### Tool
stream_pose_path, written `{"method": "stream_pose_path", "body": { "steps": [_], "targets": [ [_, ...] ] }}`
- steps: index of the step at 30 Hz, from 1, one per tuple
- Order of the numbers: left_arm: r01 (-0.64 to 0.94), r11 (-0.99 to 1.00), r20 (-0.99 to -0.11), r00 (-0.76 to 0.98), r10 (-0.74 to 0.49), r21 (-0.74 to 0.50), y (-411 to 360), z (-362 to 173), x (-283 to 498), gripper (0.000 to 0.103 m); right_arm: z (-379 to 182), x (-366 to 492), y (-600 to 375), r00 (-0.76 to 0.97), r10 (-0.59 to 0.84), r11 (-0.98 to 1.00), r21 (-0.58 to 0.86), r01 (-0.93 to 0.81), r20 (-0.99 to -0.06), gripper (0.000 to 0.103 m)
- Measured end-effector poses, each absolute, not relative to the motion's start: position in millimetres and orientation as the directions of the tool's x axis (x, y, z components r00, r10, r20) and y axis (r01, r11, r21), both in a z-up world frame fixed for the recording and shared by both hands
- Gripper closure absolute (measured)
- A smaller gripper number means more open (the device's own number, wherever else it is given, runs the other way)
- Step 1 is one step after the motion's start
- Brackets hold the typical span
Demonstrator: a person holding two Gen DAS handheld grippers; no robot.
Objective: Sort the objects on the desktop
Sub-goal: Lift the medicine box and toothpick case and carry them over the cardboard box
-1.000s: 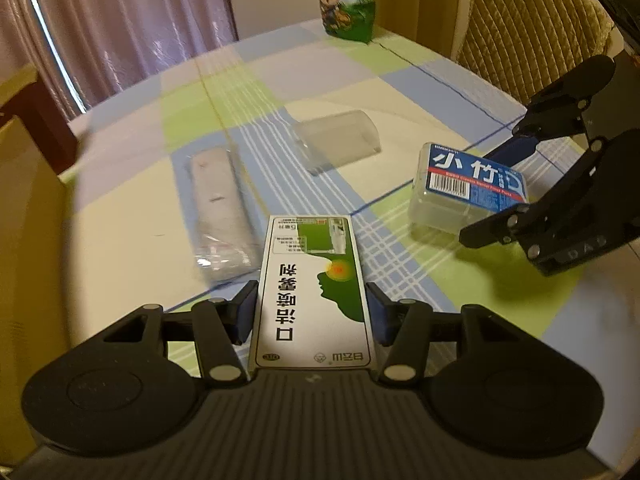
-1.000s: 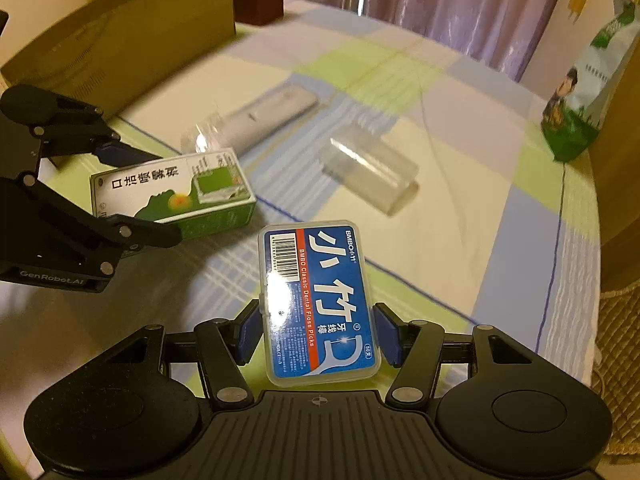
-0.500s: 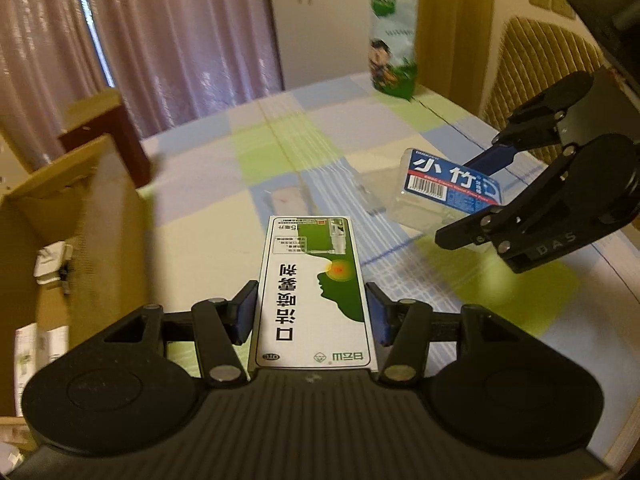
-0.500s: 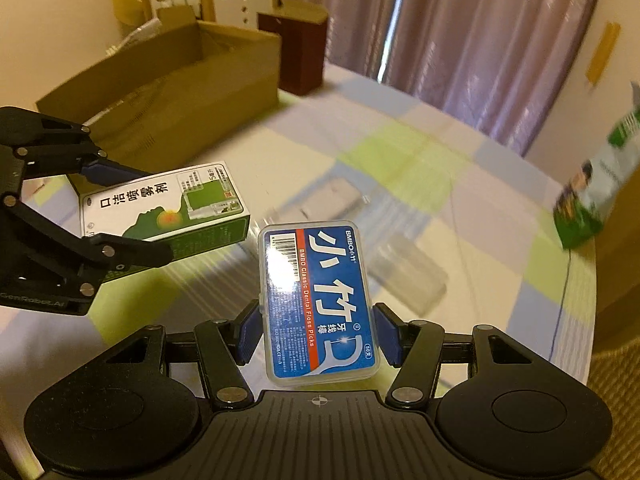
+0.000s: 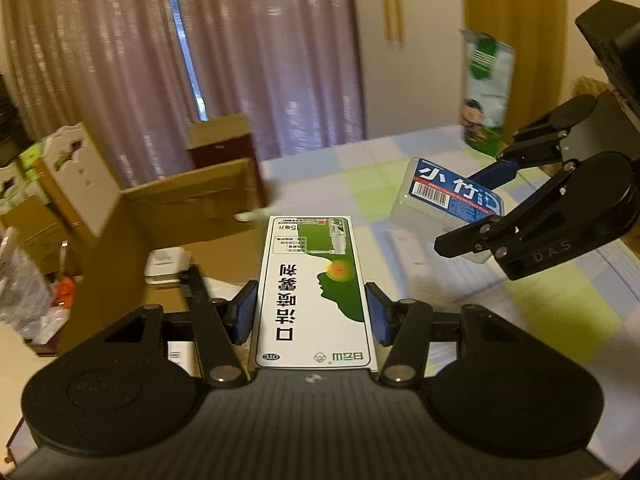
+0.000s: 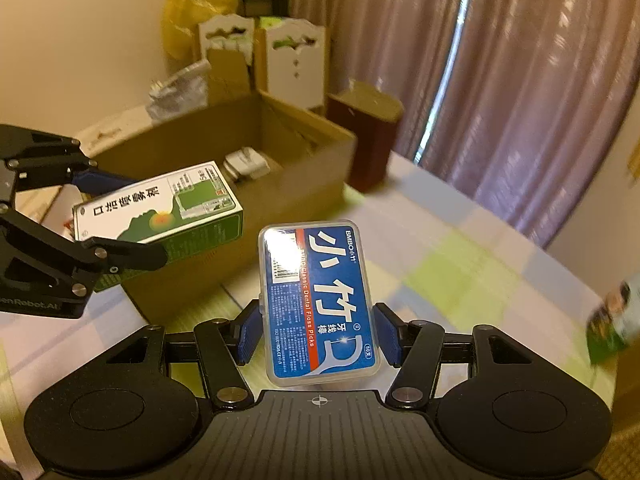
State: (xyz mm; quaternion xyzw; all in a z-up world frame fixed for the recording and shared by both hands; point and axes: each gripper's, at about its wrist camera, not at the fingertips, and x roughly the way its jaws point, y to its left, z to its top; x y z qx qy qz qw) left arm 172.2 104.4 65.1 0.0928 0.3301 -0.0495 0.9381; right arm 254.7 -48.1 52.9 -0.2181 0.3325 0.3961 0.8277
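My left gripper (image 5: 312,312) is shut on a green-and-white spray box (image 5: 314,292), held in the air beside the open cardboard box (image 5: 192,216). In the right wrist view the same spray box (image 6: 160,216) hangs at the left, over the near wall of the cardboard box (image 6: 296,168). My right gripper (image 6: 318,330) is shut on a clear floss-pick case with a blue label (image 6: 318,304), lifted above the checked tablecloth (image 6: 460,272). That floss case (image 5: 448,196) shows at the right of the left wrist view.
White packets (image 6: 246,162) lie inside the cardboard box. A dark red box (image 6: 364,136) stands behind it by the curtain. A green snack bag (image 5: 486,92) stands at the table's far side. White cartons and a yellow bag (image 6: 192,20) sit by the wall.
Both grippers rose from the table and swung left toward the cardboard box, each still holding its item. The remote and clear case on the table have left view.
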Motion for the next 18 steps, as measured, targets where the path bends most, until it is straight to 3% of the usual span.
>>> {"method": "stream_pose_path", "body": {
  "steps": [18],
  "targets": [
    [-0.026, 0.991, -0.643, 0.759, 0.104, 0.130, 207.4, 62.3, 181.1, 0.053, 71.1, 279.6, 96.1, 0.413, 0.599, 0.455, -0.133, -0.881, -0.686, 0.045]
  ]
}}
